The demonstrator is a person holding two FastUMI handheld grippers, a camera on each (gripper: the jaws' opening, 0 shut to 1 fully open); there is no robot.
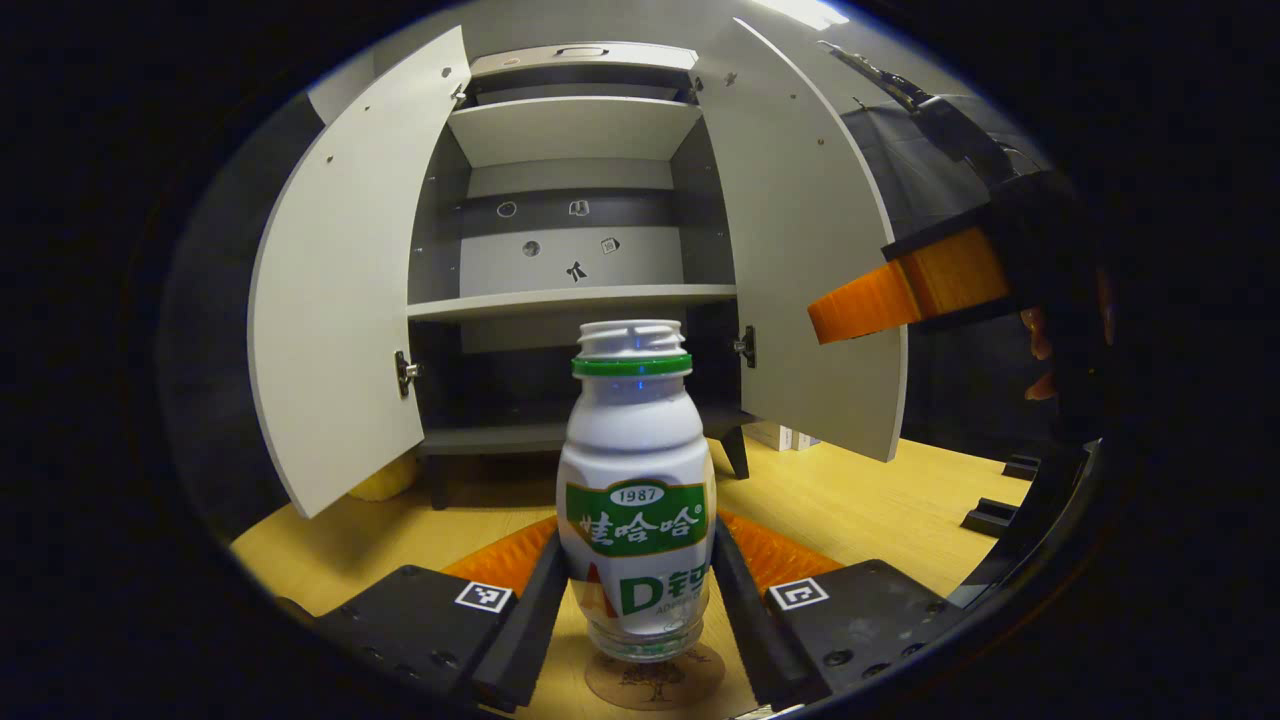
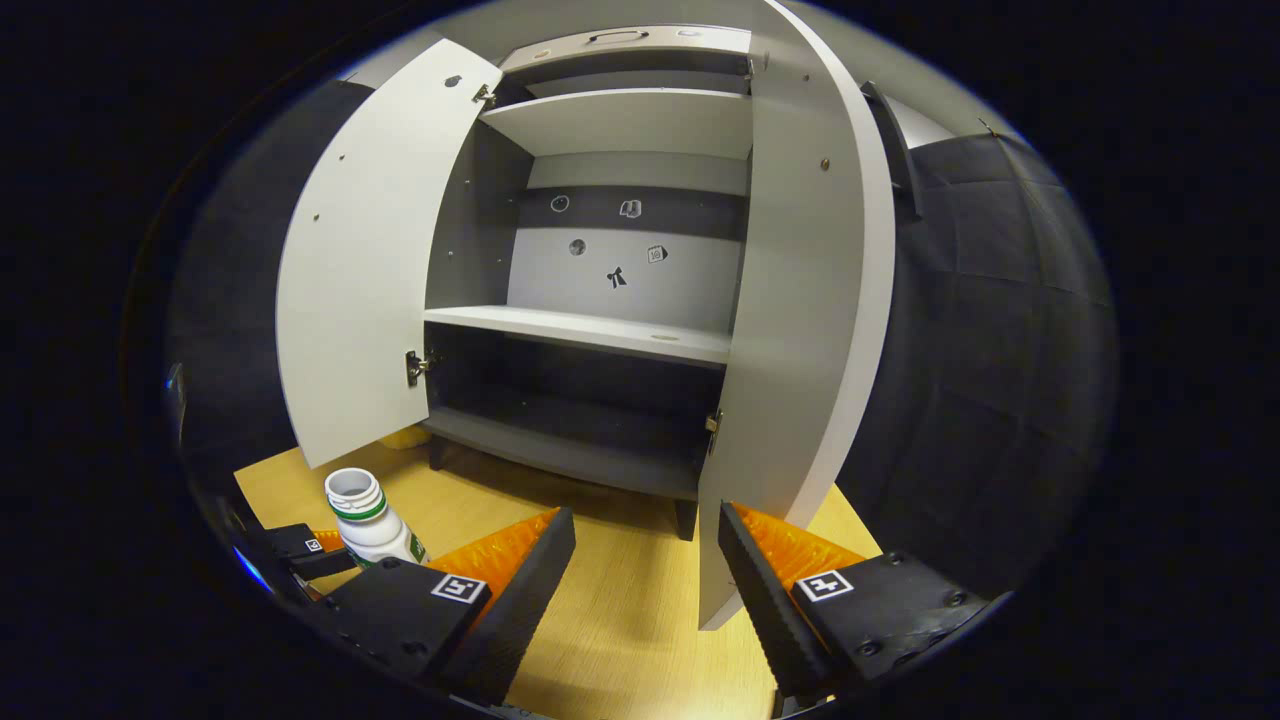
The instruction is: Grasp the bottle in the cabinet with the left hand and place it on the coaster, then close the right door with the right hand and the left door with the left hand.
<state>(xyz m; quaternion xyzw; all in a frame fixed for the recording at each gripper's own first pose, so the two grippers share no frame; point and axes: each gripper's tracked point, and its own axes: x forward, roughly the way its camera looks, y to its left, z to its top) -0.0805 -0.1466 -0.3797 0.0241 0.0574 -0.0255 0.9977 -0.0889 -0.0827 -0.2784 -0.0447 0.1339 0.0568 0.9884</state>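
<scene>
On the coaster (image 1: 655, 682) stands the uncapped bottle (image 1: 636, 500), cabinet (image 1: 575, 130) shelves bare.

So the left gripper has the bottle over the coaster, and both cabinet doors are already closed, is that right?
Not quite. The left gripper does hold the bottle over the coaster, but the left door and right door both stand open, as the left gripper view shows.

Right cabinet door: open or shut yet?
Open. The right door stands swung out from the cabinet, shelves exposed. The right tongs are open just before its lower edge.
</scene>
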